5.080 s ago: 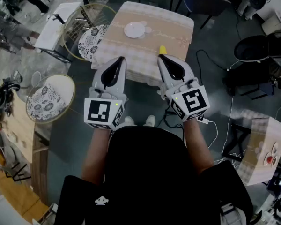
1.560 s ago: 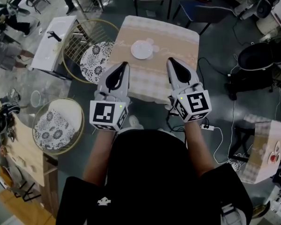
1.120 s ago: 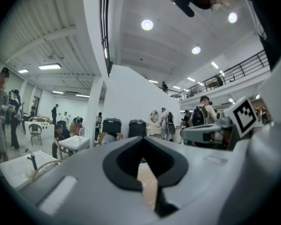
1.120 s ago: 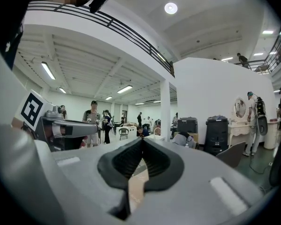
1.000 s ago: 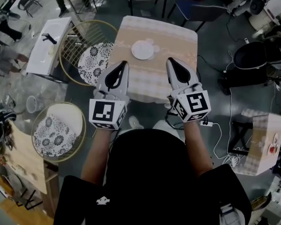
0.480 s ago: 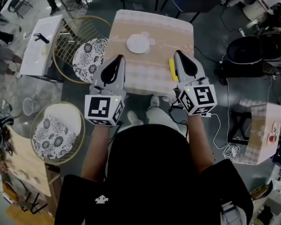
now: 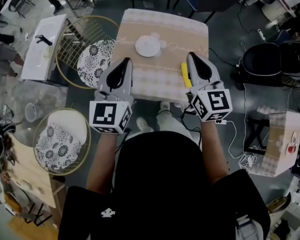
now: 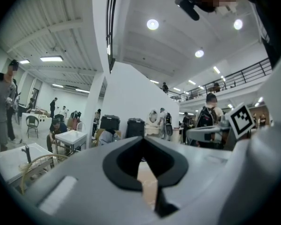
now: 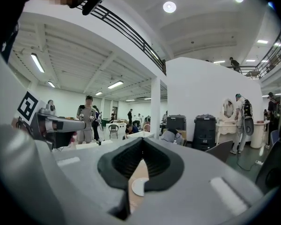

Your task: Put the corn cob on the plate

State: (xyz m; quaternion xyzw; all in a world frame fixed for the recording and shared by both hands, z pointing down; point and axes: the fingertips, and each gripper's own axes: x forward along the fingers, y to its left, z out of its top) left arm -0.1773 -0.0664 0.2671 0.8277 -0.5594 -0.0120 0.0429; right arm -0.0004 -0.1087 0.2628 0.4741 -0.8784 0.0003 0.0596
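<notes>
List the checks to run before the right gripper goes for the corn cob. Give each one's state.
1. Corn cob located: ok, it lies on the table just left of the right gripper.
2. Right gripper open: not ok, shut and empty.
3. Cob between its jaws: not ok, it lies beside them.
4. Plate free: ok, empty.
5. Left gripper out of the way: ok, shut, over the table's near left.
</notes>
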